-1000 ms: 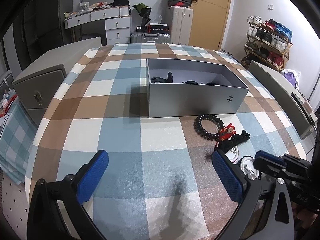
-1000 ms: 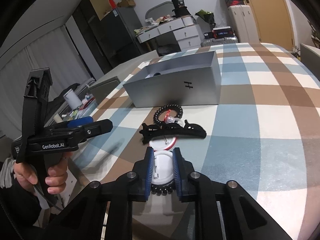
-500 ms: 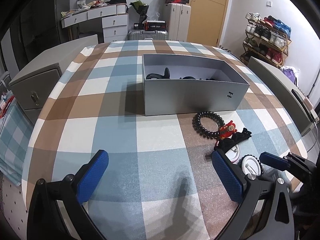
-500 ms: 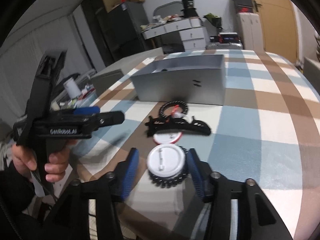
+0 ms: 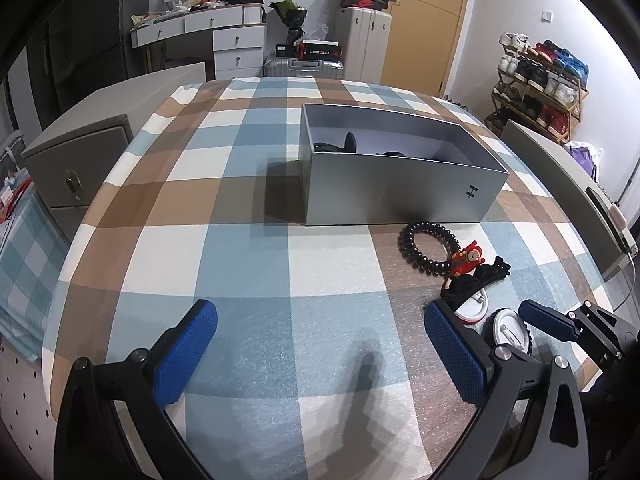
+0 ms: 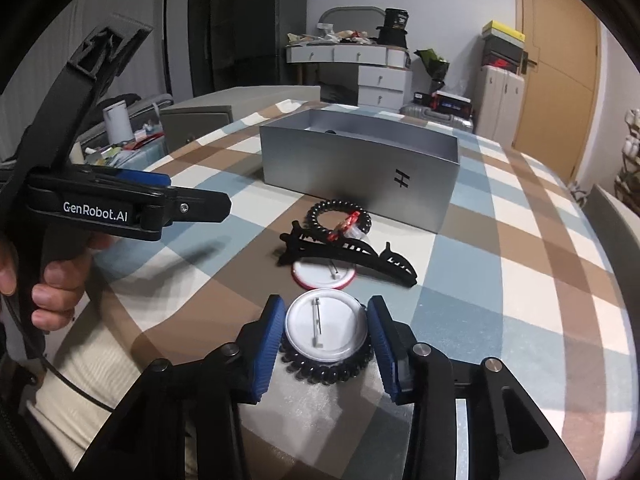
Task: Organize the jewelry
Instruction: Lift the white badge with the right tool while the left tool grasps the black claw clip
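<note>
My right gripper (image 6: pixel 326 324) has its blue pads on both sides of a white pin badge (image 6: pixel 325 330), which lies face down on a black coil hair tie (image 6: pixel 324 372); the pads sit at the badge's rim. Beyond it lie a red-rimmed badge (image 6: pixel 323 274), a black hair claw (image 6: pixel 348 250) and another black coil tie (image 6: pixel 340 218) with a red charm (image 5: pixel 466 260). The open grey box (image 5: pixel 400 196) holds dark items. My left gripper (image 5: pixel 320 354) is open and empty above the checked tablecloth, left of the pile.
The grey box (image 6: pixel 360 172) stands mid-table, behind the pile. A grey cabinet (image 5: pixel 76 172) flanks the table's left edge and a grey panel (image 5: pixel 560 176) its right. The left gripper's body (image 6: pixel 120 204) hovers left of the pile in the right wrist view.
The right gripper was shut on the white badge a second ago, then opened wide; now its pads stand at the badge's rim. The left gripper has stayed open, rising slightly.
</note>
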